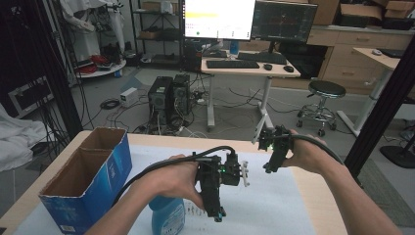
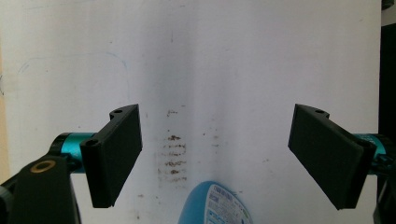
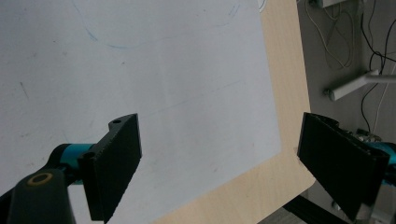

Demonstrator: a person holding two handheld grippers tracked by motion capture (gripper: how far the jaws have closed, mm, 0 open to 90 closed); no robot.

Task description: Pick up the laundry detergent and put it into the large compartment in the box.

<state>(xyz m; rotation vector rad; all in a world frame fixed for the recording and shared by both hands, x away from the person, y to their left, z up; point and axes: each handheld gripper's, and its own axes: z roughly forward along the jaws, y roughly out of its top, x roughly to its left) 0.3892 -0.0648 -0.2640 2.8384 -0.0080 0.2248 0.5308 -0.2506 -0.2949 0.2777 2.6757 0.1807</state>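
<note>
1. A person at a light wooden table [image 1: 313, 196] holds a black two-jaw gripper in each hand over a white sheet [image 1: 274, 205] that covers most of the tabletop.
2. The left gripper [image 1: 219, 215] hangs above the near middle of the sheet; in the left gripper view its jaws stand wide apart with nothing between them, above a patch of brown smudges [image 2: 173, 158] on the sheet.
3. A blue spray bottle [image 1: 167, 215] lies on the sheet just below that hand, its labelled body [image 2: 217, 205] entering the left gripper view from the bottom edge, between the jaws but lower down and not touched by them.
4. The right gripper [image 1: 270, 169] is held farther back and to the right; in its own view the jaws are likewise spread wide and empty, over the sheet's corner and the bare table edge [image 3: 280, 70].
5. An open cardboard box with blue printed sides [image 1: 88, 181] stands at the table's left end, well apart from both grippers.
6. Thick black cables [image 1: 161, 164] arc from each gripper over the forearms.
7. Behind the table: two computer towers [image 1: 169, 95] on a floor strewn with wires, a desk with two monitors [image 1: 249, 19] and a keyboard [image 1: 232, 64], and a round stool [image 1: 325, 90].
</note>
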